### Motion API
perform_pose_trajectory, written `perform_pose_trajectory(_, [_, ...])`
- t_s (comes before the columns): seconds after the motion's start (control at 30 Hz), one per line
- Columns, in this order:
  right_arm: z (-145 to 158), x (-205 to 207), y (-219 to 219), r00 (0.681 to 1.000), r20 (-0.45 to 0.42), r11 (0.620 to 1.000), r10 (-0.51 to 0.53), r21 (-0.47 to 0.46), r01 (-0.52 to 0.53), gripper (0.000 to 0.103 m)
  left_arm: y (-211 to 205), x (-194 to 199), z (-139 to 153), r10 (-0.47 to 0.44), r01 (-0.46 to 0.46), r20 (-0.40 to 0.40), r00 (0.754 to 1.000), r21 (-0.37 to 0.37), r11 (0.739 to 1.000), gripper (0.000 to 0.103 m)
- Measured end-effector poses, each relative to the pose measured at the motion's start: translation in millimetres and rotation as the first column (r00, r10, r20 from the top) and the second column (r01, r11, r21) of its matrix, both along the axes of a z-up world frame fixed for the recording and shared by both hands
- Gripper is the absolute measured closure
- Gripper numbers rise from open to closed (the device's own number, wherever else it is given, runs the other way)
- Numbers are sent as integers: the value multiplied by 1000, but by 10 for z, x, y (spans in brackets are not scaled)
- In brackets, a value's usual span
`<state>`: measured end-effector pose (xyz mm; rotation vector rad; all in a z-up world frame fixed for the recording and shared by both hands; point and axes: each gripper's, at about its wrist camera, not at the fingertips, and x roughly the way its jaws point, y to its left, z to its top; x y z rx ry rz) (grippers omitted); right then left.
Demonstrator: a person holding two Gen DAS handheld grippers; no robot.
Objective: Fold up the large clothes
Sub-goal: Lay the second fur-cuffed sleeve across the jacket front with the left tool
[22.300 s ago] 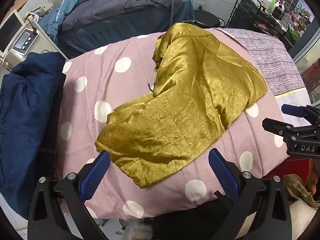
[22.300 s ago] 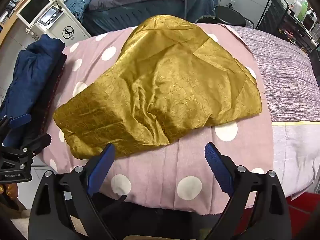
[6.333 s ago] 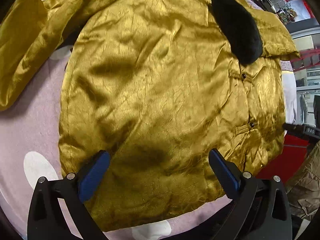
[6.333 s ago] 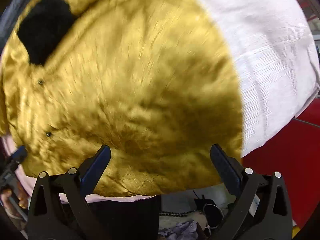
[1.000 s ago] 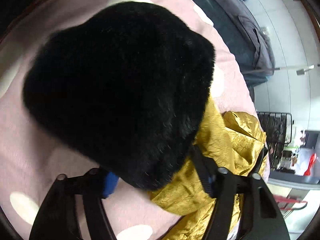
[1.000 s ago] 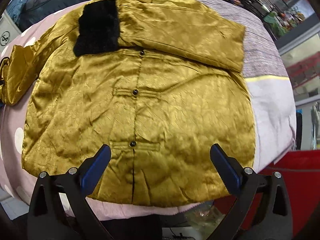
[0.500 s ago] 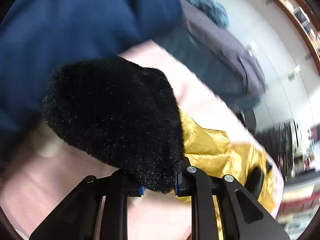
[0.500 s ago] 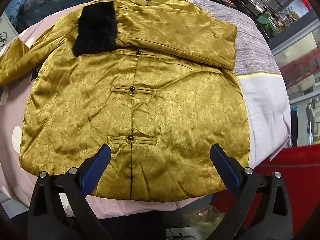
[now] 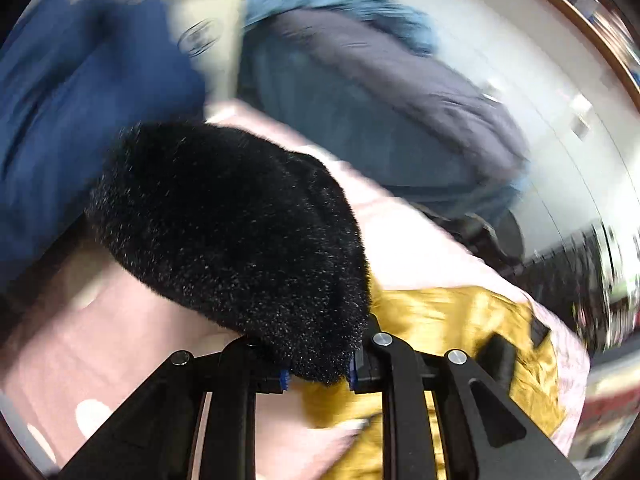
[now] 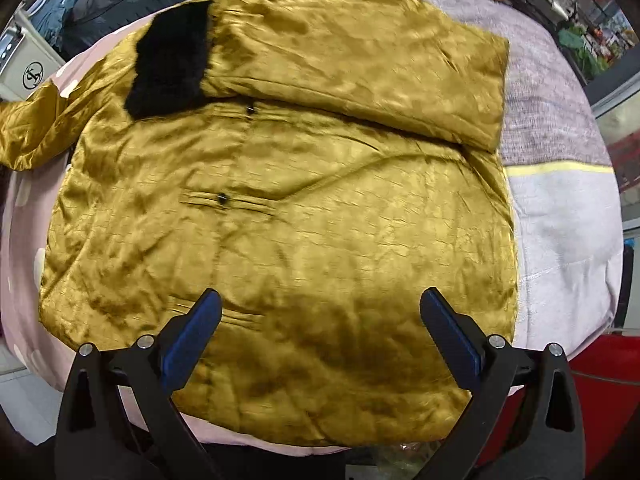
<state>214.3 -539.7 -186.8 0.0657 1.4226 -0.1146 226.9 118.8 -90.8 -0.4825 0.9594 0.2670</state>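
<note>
Fur fills the left wrist view: the left gripper point(image 9: 318, 376) is closed tight on the black cuff point(image 9: 228, 232) of one sleeve, held up above the pink sheet point(image 9: 100, 344), with blue and grey bedding blurred beyond it. The jacket point(image 10: 280, 208) lies front-up across the bed point(image 10: 560, 216), hem near, collar far. Its right sleeve point(image 10: 360, 64) is already folded across the chest, its own cuff point(image 10: 172, 64) resting far left. The left sleeve point(image 10: 28, 128) runs off the left edge of the right wrist view toward the grip. The right gripper point(image 10: 318, 332) hangs over the near hem with its jaws wide apart, holding nothing.

The step in hand looks like carrying this second sleeve over the body.

- The grip seems to be on pile near the cuff's edge (how much cloth is actually between the jaws is hidden), so a quick swing could let it slip out.
- Satin slides easily, so a pull across may drag the shoulder and ruck the flat front, since nothing pins the body.
- Landing on the first sleeve could knock that fold askew.
- A sleeve set down twisted would leave a lump in later folds.
</note>
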Motion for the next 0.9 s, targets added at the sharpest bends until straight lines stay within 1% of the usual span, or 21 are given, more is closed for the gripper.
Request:
perform_pose_trajectory(0.1, [-117, -14, -436, 998, -20, 997, -62, 36, 63, 5, -816, 286, 206, -131, 128, 52, 990, 58, 990, 85])
perform_pose_trajectory(0.13, [-147, -9, -551, 997, -24, 996, -78, 45, 79, 5, -1162, 375, 271, -179, 173, 71, 981, 79, 982, 85])
perform_pose_trajectory(0.2, [-223, 19, -845, 992, -34, 990, -123, 63, 125, 5, -1728, 515, 328, -254, 245, 94, 963, 103, 964, 85])
perform_pose_trajectory(0.23, [-259, 41, -979, 989, -40, 987, -145, 68, 147, 5, -2103, 598, 327, -301, 290, 100, 948, 113, 950, 85])
perform_pose_trajectory(0.27, [-285, 61, -1075, 986, -44, 984, -161, 72, 164, 5, -2325, 564, 322, -332, 320, 99, 938, 117, 940, 85])
perform_pose_trajectory(0.3, [-312, 91, -1191, 982, -48, 980, -181, 77, 184, 5, -2594, 627, 279, -370, 358, 94, 924, 121, 926, 85])
perform_pose_trajectory(0.37, [-334, 149, -1374, 977, -43, 973, -211, 86, 214, 5, -3177, 692, 148, -464, 453, 68, 883, 132, 882, 85])
perform_pose_trajectory(0.4, [-333, 178, -1451, 974, -37, 970, -223, 86, 226, 5, -3430, 683, 55, -508, 498, 50, 860, 143, 856, 85])
perform_pose_trajectory(0.43, [-326, 207, -1531, 971, -29, 967, -238, 85, 240, 5, -3767, 637, -83, -571, 562, 19, 821, 153, 813, 85])
perform_pose_trajectory(0.47, [-320, 228, -1593, 968, -25, 964, -250, 85, 251, 5, -3998, 590, -171, -614, 608, -7, 789, 158, 778, 85])
perform_pose_trajectory(0.5, [-318, 246, -1659, 964, -22, 960, -264, 87, 265, 5, -4231, 529, -315, -659, 656, -45, 751, 164, 737, 85])
perform_pose_trajectory(0.53, [-321, 256, -1709, 961, -21, 957, -274, 90, 275, 5, -4387, 508, -438, -685, 687, -76, 724, 168, 707, 85])
perform_pose_trajectory(0.57, [-331, 263, -1765, 958, -22, 954, -286, 92, 287, 5, -4559, 439, -601, -716, 725, -120, 688, 160, 670, 83])
perform_pose_trajectory(0.6, [-346, 267, -1804, 956, -26, 952, -291, 92, 292, 5, -4697, 380, -755, -740, 758, -167, 652, 143, 636, 80])
perform_pose_trajectory(0.63, [-366, 265, -1836, 955, -32, 951, -294, 91, 295, 5, -4790, 311, -854, -752, 777, -199, 629, 135, 614, 74])
perform_pose_trajectory(0.7, [-400, 259, -1908, 954, -41, 950, -297, 88, 300, 5, -4889, 250, -1030, -767, 805, -249, 591, 127, 579, 57])
perform_pose_trajectory(0.73, [-412, 248, -1933, 953, -43, 949, -301, 88, 303, 5, -4925, 201, -1091, -777, 818, -264, 571, 100, 567, 35])
perform_pose_trajectory(0.77, [-426, 243, -1955, 951, -44, 947, -306, 91, 308, 5, -4861, 158, -1098, -787, 825, -266, 557, 71, 560, 16])
perform_pose_trajectory(0.8, [-434, 244, -1971, 950, -44, 946, -308, 94, 311, 5, -4872, 136, -1121, -797, 831, -261, 545, 41, 555, 13])
perform_pose_trajectory(0.83, [-436, 253, -1979, 950, -42, 945, -308, 97, 311, 5, -4862, 102, -1115, -807, 835, -246, 537, 18, 550, 13])
perform_pose_trajectory(0.9, [-411, 264, -2004, 953, -25, 947, -303, 104, 304, 5, -4833, 28, -1086, -818, 844, -238, 523, 12, 536, 12])
